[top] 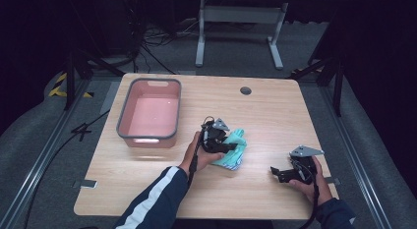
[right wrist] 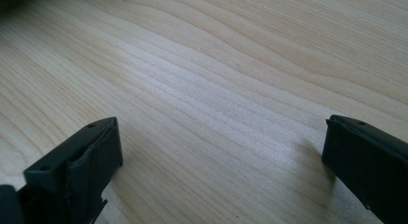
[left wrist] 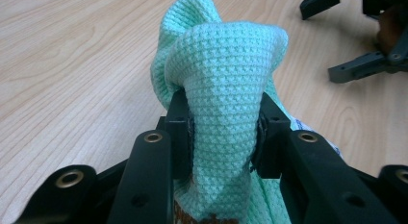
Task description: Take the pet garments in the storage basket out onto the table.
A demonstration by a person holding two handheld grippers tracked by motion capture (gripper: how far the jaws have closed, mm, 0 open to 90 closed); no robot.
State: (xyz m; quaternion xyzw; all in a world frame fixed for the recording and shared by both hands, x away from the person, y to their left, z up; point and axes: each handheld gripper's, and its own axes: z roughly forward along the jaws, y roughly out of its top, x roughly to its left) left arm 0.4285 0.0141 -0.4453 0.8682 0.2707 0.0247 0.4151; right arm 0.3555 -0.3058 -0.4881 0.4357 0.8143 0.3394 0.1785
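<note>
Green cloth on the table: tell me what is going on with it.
A person works two handheld grippers at a wooden table. The left gripper is shut on a bunched fold of the mint-green waffle cloth, which partly rests on the table. The right gripper sits apart with jaws wide open over bare wood. A pink basin stands nearby.

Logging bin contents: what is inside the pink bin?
The pink bin shows a bare pink floor, nothing in it. Its near wall hides the strip of floor right behind it.

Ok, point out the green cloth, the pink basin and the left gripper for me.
green cloth [left wrist: 226,65], left gripper view, on its bunched fold.
pink basin [top: 126,111], high view, on its left grey rim.
left gripper [left wrist: 222,137], left gripper view, between its fingers.
</note>
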